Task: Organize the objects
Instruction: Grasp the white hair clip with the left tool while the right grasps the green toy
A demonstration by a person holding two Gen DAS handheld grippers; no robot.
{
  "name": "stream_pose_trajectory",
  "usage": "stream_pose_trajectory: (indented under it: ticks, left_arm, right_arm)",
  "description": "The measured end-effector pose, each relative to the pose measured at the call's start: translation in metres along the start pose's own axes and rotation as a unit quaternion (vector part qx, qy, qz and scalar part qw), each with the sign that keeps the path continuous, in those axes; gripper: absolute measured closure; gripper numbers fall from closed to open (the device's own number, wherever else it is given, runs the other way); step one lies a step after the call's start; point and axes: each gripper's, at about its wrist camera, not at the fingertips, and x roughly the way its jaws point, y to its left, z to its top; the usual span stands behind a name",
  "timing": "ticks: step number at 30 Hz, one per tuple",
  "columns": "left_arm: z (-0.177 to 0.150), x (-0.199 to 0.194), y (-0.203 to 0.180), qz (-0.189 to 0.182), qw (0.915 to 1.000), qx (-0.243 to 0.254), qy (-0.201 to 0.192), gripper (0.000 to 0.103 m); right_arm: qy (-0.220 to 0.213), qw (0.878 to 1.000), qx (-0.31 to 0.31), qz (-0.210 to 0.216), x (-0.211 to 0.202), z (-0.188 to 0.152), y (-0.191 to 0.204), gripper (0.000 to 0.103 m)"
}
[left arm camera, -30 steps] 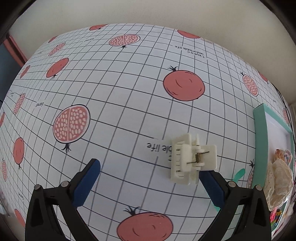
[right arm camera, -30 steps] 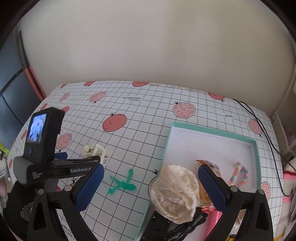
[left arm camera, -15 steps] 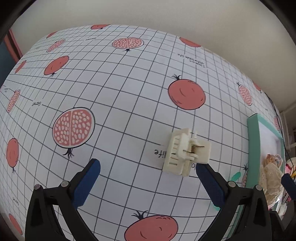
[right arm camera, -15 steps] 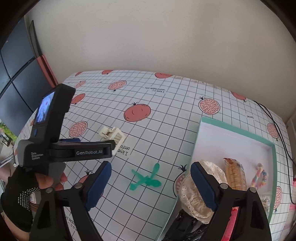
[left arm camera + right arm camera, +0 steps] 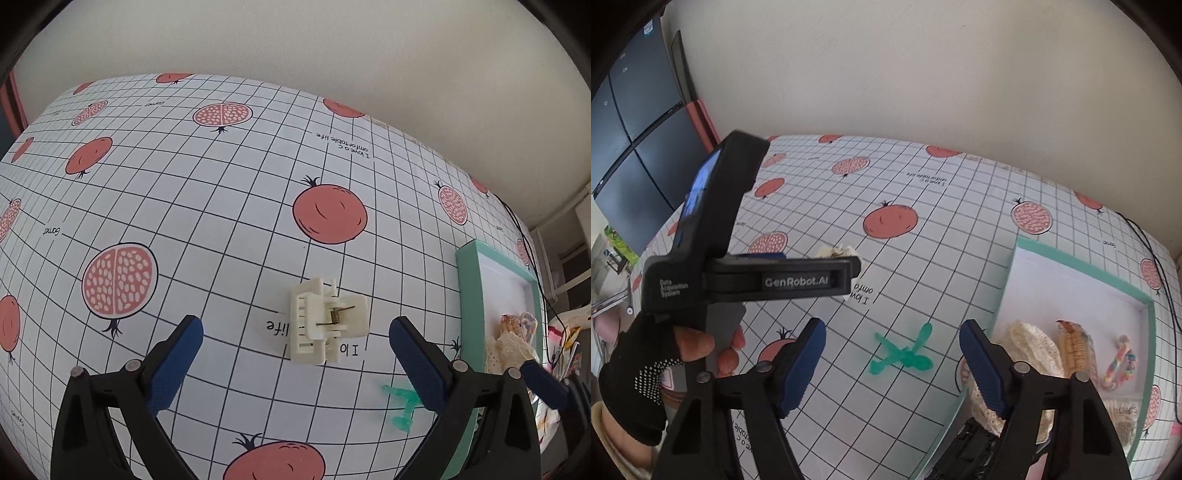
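Observation:
A cream claw hair clip (image 5: 327, 322) with a metal spring lies on the pomegranate-print tablecloth. My left gripper (image 5: 295, 347) stands open just short of it, the clip lying ahead between the blue pads. A green hair clip (image 5: 903, 353) (image 5: 402, 402) lies flat further right, and my right gripper (image 5: 892, 352) hangs open above it, empty. The mint-rimmed white tray (image 5: 1071, 260) (image 5: 466, 291) at the right holds a cream lace scrunchie (image 5: 1030, 341), a brown clip (image 5: 1075, 345) and a multicoloured hair tie (image 5: 1119, 365). The left gripper's body hides most of the cream clip (image 5: 836, 252) in the right wrist view.
A gloved hand (image 5: 646, 380) holds the left gripper's black body (image 5: 738, 258). A black cable (image 5: 1161, 266) runs along the table's right edge. Dark panels (image 5: 631, 147) stand at the far left, a pale wall behind. Bare cloth stretches left of and behind the clips.
The left gripper has drawn level with the cream clip, which now sits between its pads instead of by the right one. The right gripper swung left from the tray to over the green clip.

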Motion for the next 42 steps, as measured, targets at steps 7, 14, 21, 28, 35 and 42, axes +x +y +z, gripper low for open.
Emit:
stream_pose_trajectory:
  ticks: [7, 14, 21, 28, 35, 42]
  left_arm:
    - [-0.005, -0.005, -0.002, -0.005, 0.9999, 0.01, -0.004, 0.007]
    - [-0.008, 0.001, -0.006, -0.013, 0.9998, 0.013, 0.0, 0.016]
    - [-0.009, 0.003, -0.006, -0.007, 0.9999, 0.009, -0.004, 0.03]
    - [-0.01, 0.006, -0.005, 0.0, 1.0, 0.008, -0.005, 0.038]
    - [-0.01, 0.005, -0.006, 0.001, 1.0, 0.007, -0.003, 0.053]
    - [-0.011, 0.006, -0.007, 0.001, 0.9999, 0.011, 0.005, 0.069]
  right_arm:
    - [0.047, 0.999, 0.014, 0.006, 0.028, -0.011, -0.003, 0.04]
    - [0.067, 0.997, 0.027, -0.012, 0.041, -0.014, -0.007, 0.042]
    - [0.085, 0.996, 0.032, -0.018, 0.054, -0.018, -0.009, 0.042]
    - [0.094, 0.994, 0.035, -0.031, 0.064, -0.021, -0.009, 0.042]
    - [0.097, 0.994, 0.029, -0.037, 0.068, -0.022, -0.006, 0.042]
    - [0.095, 0.994, 0.028, -0.04, 0.068, -0.022, -0.005, 0.048]
